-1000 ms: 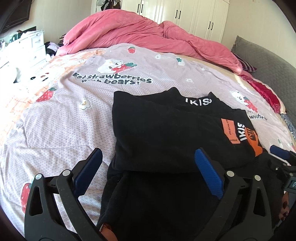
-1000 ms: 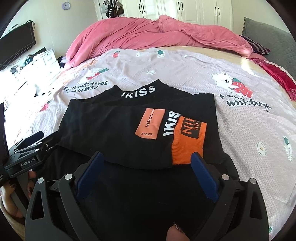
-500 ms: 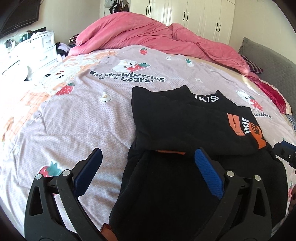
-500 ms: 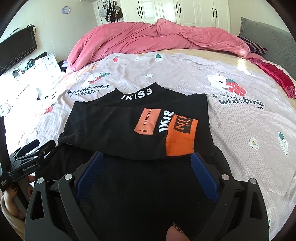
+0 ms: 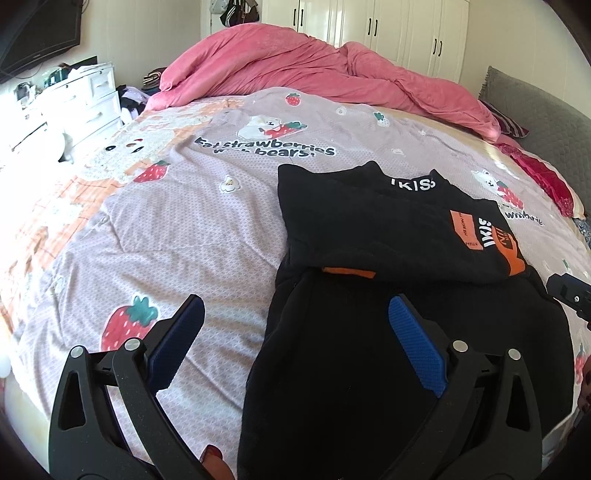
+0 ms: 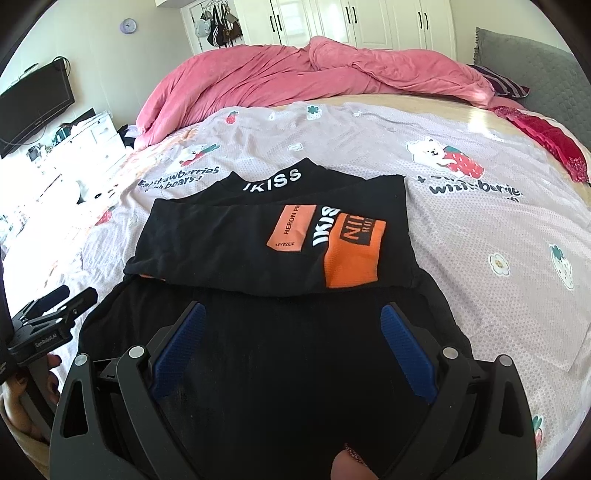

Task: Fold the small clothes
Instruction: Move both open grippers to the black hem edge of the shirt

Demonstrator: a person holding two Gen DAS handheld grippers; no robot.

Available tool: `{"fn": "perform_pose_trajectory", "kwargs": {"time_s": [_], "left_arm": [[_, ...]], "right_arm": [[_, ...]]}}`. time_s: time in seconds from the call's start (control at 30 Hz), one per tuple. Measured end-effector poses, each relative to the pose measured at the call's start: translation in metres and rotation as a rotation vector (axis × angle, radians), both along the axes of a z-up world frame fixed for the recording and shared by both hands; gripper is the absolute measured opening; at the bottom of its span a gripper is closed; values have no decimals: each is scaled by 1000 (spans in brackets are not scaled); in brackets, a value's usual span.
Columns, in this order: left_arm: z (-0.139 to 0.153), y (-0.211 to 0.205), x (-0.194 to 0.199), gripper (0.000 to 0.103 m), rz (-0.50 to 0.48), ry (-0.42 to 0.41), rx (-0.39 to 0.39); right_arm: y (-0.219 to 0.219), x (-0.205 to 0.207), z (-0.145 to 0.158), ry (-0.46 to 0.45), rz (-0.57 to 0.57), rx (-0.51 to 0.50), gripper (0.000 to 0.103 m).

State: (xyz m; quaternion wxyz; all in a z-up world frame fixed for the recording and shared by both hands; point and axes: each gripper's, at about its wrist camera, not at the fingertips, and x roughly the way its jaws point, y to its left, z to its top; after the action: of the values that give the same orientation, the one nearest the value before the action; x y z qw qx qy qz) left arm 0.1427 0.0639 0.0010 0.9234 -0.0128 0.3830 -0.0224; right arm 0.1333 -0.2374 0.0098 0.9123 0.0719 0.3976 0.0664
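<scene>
One black garment [image 6: 258, 251] — two claws

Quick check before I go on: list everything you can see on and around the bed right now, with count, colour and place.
black top: 1, black with orange patches and white IKISS lettering, partly folded on the near side of the bed
bedsheet: 1, lilac with strawberry and bear print, covering the bed
duvet: 1, pink, bunched at the far side of the bed
red cloth: 1, red, far right edge of the bed
wardrobe: 1, white, far wall
drawer unit: 1, white, left of the bed
screen: 1, black, left wall
left gripper: 1, black with blue pads, open above the top's left edge
right gripper: 1, black with blue pads, open above the top's lower part
</scene>
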Motion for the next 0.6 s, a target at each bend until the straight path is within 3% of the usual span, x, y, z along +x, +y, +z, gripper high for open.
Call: {"fn": "perform_pose_trajectory", "kwargs": {"time_s": [0.6], "left_arm": [[-9, 14, -22, 94, -11, 78, -13]], "right_arm": [[-14, -22, -7, 34, -6, -7, 95]]}}
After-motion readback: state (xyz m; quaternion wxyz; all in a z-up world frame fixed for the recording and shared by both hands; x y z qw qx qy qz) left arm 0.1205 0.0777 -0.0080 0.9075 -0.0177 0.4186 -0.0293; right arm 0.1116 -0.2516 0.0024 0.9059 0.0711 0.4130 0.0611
